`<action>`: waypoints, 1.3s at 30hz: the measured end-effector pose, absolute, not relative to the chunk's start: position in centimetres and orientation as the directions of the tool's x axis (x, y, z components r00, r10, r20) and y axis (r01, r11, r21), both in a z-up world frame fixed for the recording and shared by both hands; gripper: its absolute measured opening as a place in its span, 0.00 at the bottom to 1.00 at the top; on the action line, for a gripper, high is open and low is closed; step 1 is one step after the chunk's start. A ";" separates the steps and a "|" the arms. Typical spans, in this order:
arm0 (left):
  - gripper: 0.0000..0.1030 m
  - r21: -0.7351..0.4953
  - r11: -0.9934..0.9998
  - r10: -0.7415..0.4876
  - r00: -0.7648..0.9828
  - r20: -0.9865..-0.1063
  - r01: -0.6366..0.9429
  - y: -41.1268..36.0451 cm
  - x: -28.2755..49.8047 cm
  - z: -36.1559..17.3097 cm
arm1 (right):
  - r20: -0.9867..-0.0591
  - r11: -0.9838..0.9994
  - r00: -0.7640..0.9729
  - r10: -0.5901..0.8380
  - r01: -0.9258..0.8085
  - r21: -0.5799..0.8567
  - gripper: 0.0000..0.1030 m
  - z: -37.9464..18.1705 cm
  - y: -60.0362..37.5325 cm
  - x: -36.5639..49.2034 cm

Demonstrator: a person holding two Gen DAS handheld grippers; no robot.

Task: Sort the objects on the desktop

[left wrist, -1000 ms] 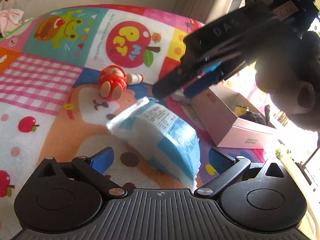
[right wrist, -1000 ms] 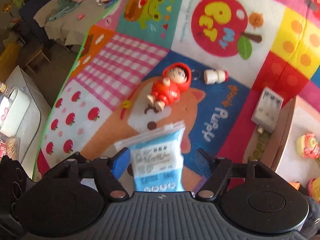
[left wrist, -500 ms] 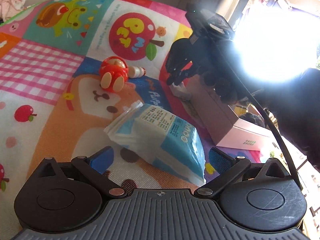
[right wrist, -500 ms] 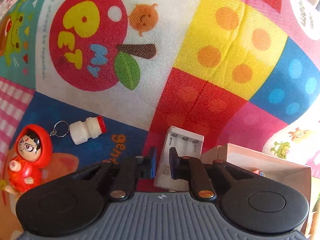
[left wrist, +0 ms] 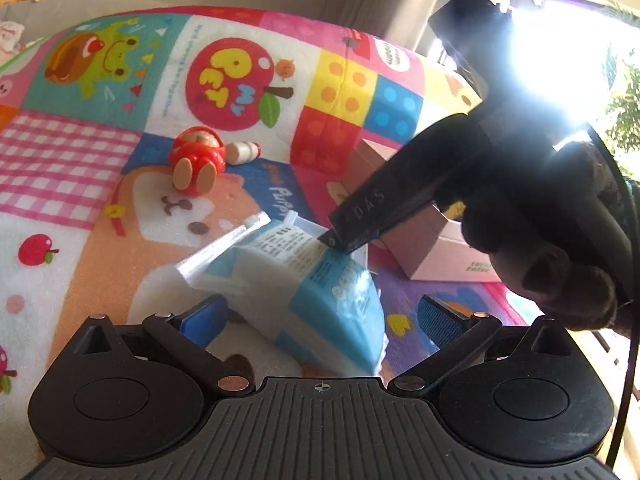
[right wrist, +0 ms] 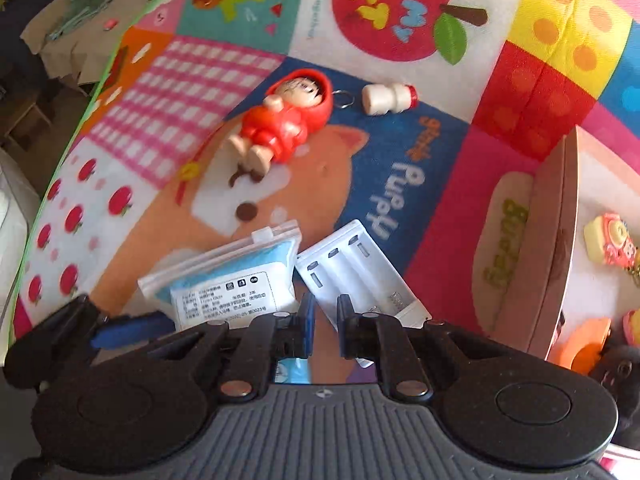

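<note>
The right gripper [right wrist: 323, 330] has its fingers pressed together, pinching nothing I can see, above the blue-and-white packet [right wrist: 232, 280] and the white battery case [right wrist: 356, 272] at its 2 o'clock. The left gripper [left wrist: 320, 316] keeps its fingers spread around that packet on the play mat [left wrist: 80, 168]. The red figurine [right wrist: 280, 120] lies at 11 o'clock

The play mat [right wrist: 400, 148] carries "PET" in yellow letters on a red apple [right wrist: 394, 4] far ahead of the right gripper's [right wrist: 323, 330] drawn-together jaws, and "Puppy" in white on a blue patch [right wrist: 384, 196] nearer, just ahead and to their right. "DAS" stands on that gripper's black body, seen beyond the left gripper's [left wrist: 320, 314] wide jaws. The blue pouch [left wrist: 304, 280] between those jaws bears a printed label, too small to read, perhaps product details.
</note>
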State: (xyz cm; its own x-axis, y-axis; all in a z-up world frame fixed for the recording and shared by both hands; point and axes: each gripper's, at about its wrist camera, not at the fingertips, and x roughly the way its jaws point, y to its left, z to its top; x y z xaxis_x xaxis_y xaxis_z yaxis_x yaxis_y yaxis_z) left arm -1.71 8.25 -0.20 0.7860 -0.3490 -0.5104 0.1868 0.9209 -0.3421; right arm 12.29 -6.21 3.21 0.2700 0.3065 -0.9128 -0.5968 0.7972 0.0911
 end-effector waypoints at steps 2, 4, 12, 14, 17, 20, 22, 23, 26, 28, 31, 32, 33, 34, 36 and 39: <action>1.00 -0.322 0.921 -0.365 0.769 -0.524 0.219 7.5 -2.5 -0.2 | -0.906 0.800 0.257 0.335 -0.586 0.129 0.11 3.3 -7.6 10.9; 1.00 -0.303 0.920 -0.381 0.751 -0.539 0.249 6.6 -3.4 -0.1 | -0.897 0.803 0.251 0.363 -0.572 0.165 0.11 3.3 -9.2 9.3; 1.00 -0.239 0.934 -0.357 0.722 -0.592 0.265 3.8 -4.2 -0.1 | -0.837 0.858 0.416 0.356 -0.500 0.117 0.11 1.9 -17.0 3.6; 1.00 -0.242 0.933 -0.359 0.718 -0.597 0.265 3.3 -3.8 0.0 | -0.819 0.874 0.480 0.314 -0.482 0.053 0.12 1.7 -18.6 2.3; 1.00 -0.245 0.933 -0.360 0.711 -0.604 0.265 2.2 -2.9 0.1 | -0.779 0.899 0.594 0.200 -0.427 -0.095 0.37 1.0 -20.6 0.9; 1.00 -0.247 0.929 -0.369 0.704 -0.606 0.275 0.9 -2.1 0.3 | -0.739 0.924 0.665 0.105 -0.340 -0.175 0.66 0.2 -22.5 0.3; 1.00 -0.243 0.923 -0.384 0.700 -0.602 0.297 -0.1 -1.9 0.6 | -0.731 0.936 0.674 0.104 -0.316 -0.158 0.73 0.0 -23.6 0.0; 1.00 -0.239 0.921 -0.389 0.699 -0.600 0.308 -0.4 -2.0 0.7 | -0.729 0.940 0.676 0.108 -0.307 -0.146 0.77 0.0 -24.0 -0.1; 1.00 -0.208 0.917 -0.396 0.700 -0.595 0.342 -1.4 -2.4 1.2 | -0.700 0.951 0.705 0.117 -0.283 -0.126 0.86 0.0 -24.7 -0.8; 1.00 -0.185 0.920 -0.385 0.705 -0.596 0.346 -1.7 -2.7 1.4 | -0.688 0.948 0.710 0.150 -0.302 -0.105 0.86 0.0 -25.0 -1.4; 1.00 -0.178 0.928 -0.365 0.706 -0.606 0.327 -1.4 -2.8 1.3 | -0.652 0.945 0.733 0.195 -0.319 -0.075 0.89 0.9 -25.7 -2.5; 1.00 -0.180 0.931 -0.359 0.707 -0.609 0.317 -1.3 -2.8 1.2 | -0.631 0.952 0.754 0.183 -0.295 -0.076 0.91 1.3 -26.1 -2.7; 1.00 -0.183 0.934 -0.354 0.708 -0.611 0.308 -1.1 -2.7 1.1 | -0.614 0.962 0.773 0.160 -0.263 -0.079 0.92 1.6 -26.5 -2.6; 1.00 -0.187 0.935 -0.350 0.709 -0.612 0.300 -0.9 -2.7 1.1 | -0.604 0.971 0.786 0.129 -0.224 -0.084 0.93 1.8 -27.1 -2.1; 1.00 -0.197 0.938 -0.345 0.709 -0.615 0.285 -0.6 -2.5 0.9 | -0.615 0.984 0.784 0.081 -0.163 -0.077 0.93 1.7 -28.2 -0.5; 1.00 -0.207 0.940 -0.341 0.709 -0.617 0.271 -0.4 -2.4 0.6 | -0.685 0.992 0.724 0.077 -0.128 -0.024 0.90 0.6 -29.2 2.1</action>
